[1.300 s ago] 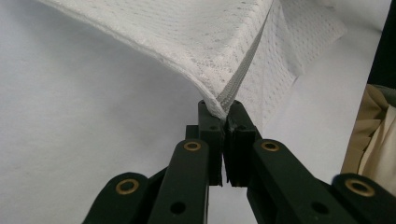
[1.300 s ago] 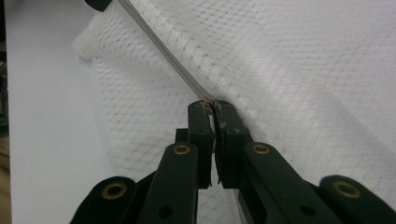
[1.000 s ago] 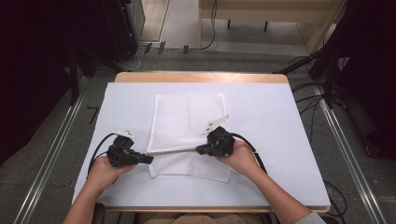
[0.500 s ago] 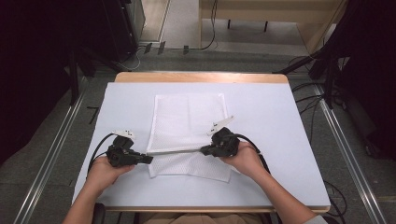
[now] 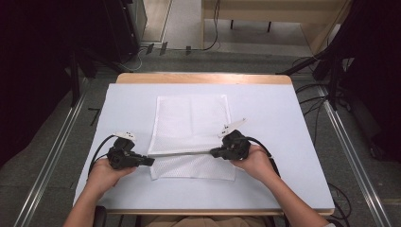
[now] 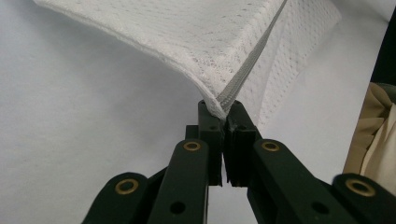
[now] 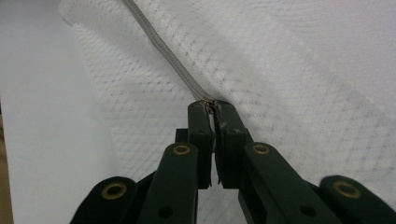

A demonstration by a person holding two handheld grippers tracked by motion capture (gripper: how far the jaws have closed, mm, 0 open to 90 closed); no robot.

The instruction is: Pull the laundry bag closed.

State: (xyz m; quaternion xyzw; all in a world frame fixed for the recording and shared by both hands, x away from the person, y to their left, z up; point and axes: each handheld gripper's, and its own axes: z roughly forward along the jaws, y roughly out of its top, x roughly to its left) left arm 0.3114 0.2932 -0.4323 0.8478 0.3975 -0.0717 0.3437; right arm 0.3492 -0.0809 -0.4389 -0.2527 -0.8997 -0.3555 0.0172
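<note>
My left gripper pinches the mesh bag's zipper end; my right gripper grips the zipper farther along.

The high view looked forward and down from above the person's side onto the whole table. Each claw view rode close along its jaws, and all three shared the mesh cloth and its zip.
</note>
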